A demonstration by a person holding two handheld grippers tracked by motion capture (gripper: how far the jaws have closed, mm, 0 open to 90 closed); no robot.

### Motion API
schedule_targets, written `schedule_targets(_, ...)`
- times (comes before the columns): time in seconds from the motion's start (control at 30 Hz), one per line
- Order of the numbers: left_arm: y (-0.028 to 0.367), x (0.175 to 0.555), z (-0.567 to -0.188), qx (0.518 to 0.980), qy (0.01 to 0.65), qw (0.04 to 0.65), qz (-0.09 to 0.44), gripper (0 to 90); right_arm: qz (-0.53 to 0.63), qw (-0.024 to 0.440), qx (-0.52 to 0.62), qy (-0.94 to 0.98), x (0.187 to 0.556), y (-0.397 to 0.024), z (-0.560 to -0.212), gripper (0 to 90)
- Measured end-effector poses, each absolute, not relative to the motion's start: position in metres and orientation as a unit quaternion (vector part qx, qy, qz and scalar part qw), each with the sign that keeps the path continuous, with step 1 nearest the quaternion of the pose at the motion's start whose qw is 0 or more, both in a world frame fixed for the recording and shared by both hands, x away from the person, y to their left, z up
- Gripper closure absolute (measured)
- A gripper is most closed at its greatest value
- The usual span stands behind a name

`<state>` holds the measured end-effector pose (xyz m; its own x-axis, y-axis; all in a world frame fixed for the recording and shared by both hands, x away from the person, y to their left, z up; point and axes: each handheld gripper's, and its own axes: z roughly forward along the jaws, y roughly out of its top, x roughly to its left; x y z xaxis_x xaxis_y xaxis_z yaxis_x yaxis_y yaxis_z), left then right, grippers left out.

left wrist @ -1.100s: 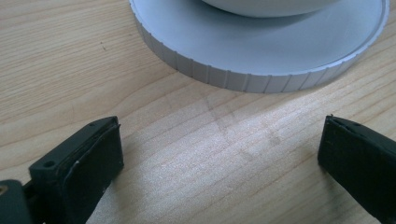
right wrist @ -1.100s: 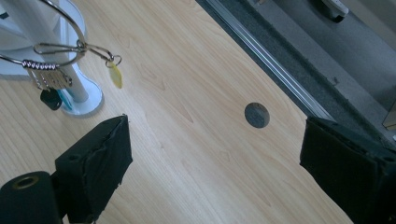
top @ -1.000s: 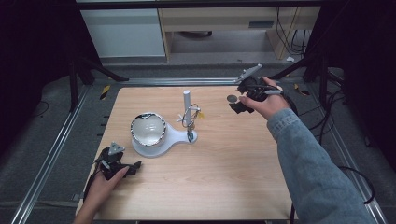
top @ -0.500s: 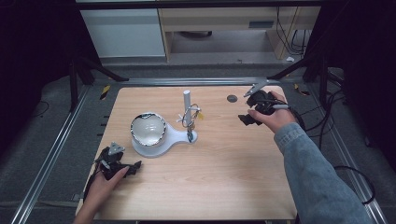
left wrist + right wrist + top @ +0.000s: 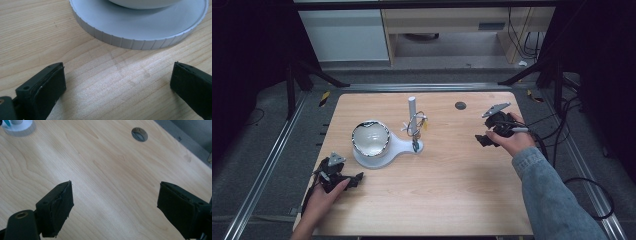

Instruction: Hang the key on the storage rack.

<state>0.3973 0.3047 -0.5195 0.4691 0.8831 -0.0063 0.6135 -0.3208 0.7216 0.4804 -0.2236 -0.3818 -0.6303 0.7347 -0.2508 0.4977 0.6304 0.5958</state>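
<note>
Right tongs [image 5: 482, 139] withdrawn from disc [image 5: 139, 134] | jaws apart, empty

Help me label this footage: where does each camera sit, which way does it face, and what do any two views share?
High view: above the person's side, facing forward and down on the wooden table; forearms, hands, left gripper and right gripper show.
Left gripper view: rides the left gripper, low over the table, facing the white stand base; own open jaws show.
Right gripper view: rides the right gripper, facing the table's round hole; own open jaws show.
Shared: high and right gripper views both show the hole.
</note>
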Motion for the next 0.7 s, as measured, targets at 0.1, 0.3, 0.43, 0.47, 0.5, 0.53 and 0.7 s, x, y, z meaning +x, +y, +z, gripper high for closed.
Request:
schedule_targets(0.1,0.305,0.397,-0.52,0.788,0.475,0.338,0.2,0.0,0.242,0.235,0.362,0.869,0.478,-0.229,-0.39,15.3)
schedule_targets(0.3,0.305,0.397,-0.52,0.788,0.475,0.338,0.2,0.0,0.247,0.225,0.374,0.865,0.474,-0.237,-0.405,15.3)
schedule_targets(0.43,0.305,0.397,-0.52,0.788,0.475,0.338,0.2,0.0,0.25,0.217,0.378,0.865,0.471,-0.24,-0.416,15.3)
schedule_targets(0.47,0.305,0.397,-0.52,0.788,0.475,0.338,0.2,0.0,0.251,0.216,0.379,0.864,0.47,-0.241,-0.421,15.3)
schedule_targets(0.5,0.305,0.397,-0.52,0.788,0.475,0.338,0.2,0.0,0.251,0.214,0.382,0.863,0.468,-0.242,-0.423,15.3)
schedule_targets(0.53,0.305,0.397,-0.52,0.788,0.475,0.338,0.2,0.0,0.253,0.21,0.383,0.863,0.468,-0.242,-0.425,15.3)
schedule_targets(0.7,0.305,0.397,-0.52,0.788,0.475,0.338,0.2,0.0,0.259,0.199,0.394,0.859,0.461,-0.247,-0.442,15.2)
